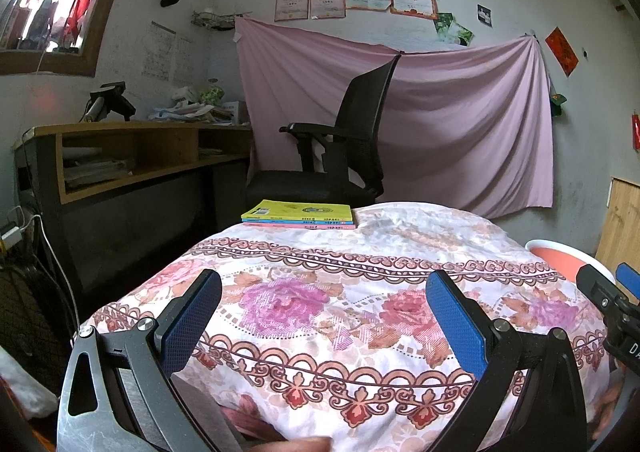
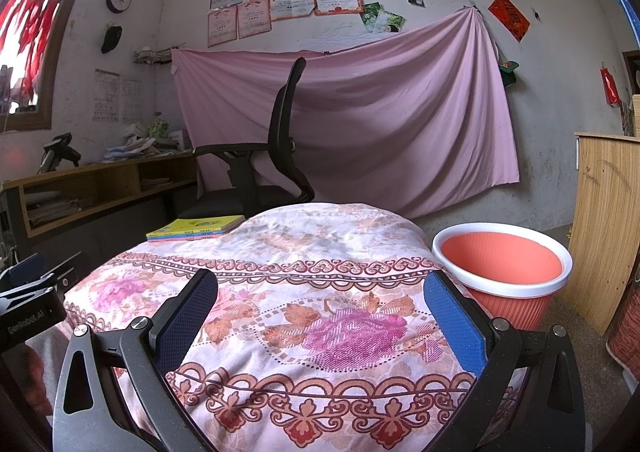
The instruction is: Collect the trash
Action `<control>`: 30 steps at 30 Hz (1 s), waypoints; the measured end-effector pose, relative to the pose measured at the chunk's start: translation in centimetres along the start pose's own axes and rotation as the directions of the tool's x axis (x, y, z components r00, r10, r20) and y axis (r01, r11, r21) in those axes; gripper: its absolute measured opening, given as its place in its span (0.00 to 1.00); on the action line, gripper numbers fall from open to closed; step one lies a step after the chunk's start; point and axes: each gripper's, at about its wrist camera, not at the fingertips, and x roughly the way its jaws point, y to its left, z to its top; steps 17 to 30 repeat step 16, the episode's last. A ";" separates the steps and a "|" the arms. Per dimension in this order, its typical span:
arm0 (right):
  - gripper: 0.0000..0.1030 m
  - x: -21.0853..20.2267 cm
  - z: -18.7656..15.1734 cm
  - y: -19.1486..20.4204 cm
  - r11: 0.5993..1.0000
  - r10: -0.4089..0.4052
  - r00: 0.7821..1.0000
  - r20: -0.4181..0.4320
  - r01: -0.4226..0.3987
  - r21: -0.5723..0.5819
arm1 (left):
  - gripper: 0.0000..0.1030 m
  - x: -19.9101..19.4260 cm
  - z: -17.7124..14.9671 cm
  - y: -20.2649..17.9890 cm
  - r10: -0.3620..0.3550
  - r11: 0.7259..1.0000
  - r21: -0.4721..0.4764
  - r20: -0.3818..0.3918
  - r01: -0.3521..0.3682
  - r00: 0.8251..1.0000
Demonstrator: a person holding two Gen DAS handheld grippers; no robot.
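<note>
Hovering, both empty: left gripper (image 1: 324, 292) and right gripper (image 2: 320, 290) wide over the floral tabletop (image 2: 280, 252). No trash visible; scan first. Orange bin (image 2: 502, 264) stands just right.

tablecloth (image 2: 280, 292): printed floral cloth, matt
bin (image 2: 508, 300): ribbed plastic, smooth white rim
gripper pads (image 1: 456, 324): textured blue rubber
desk (image 1: 140, 155): wood
</note>
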 end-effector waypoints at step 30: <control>1.00 -0.1 -0.1 0.2 1.000 0.000 1.000 -0.001 0.000 0.002 | 0.97 -0.2 -0.4 -0.1 0.003 1.000 0.005 -0.001 -0.003 1.000</control>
